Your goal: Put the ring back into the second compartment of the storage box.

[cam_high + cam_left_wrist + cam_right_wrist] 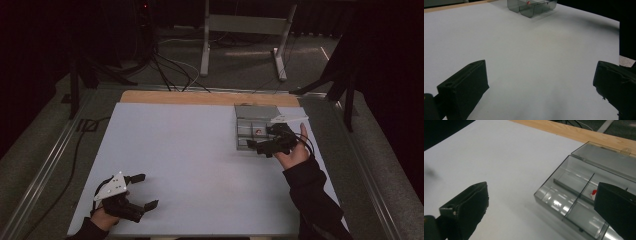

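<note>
Left gripper [146, 191]: nearest to me, low at the desk's near left corner; blocky matte black jaws stand wide apart with bare surface between them; grey three-cornered plate on top.
Desk [190, 160]: flat pale sheet, smooth and unmarked as far as I can see, with a light wooden strip [210, 98] along the far edge.
Right gripper [260, 145]: farther out on the right side, held in the hand [295, 152]; I read its jaws as apart, nothing clamped between them, tips just at the near edge of the box.
Compartment box [579, 195]: far right of the desk, near the wooden strip; clear smoky plastic, rectangular, thin dividers splitting it into several bins, glossy reflections on the floor; lid folded back flat toward the far edge.
Small red-and-white piece [593, 192]: lies in one inner bin, beside a divider; shape too small for me to tell.
Floor beyond: dark, loose cables and grey metal frame legs [205, 45].
</note>
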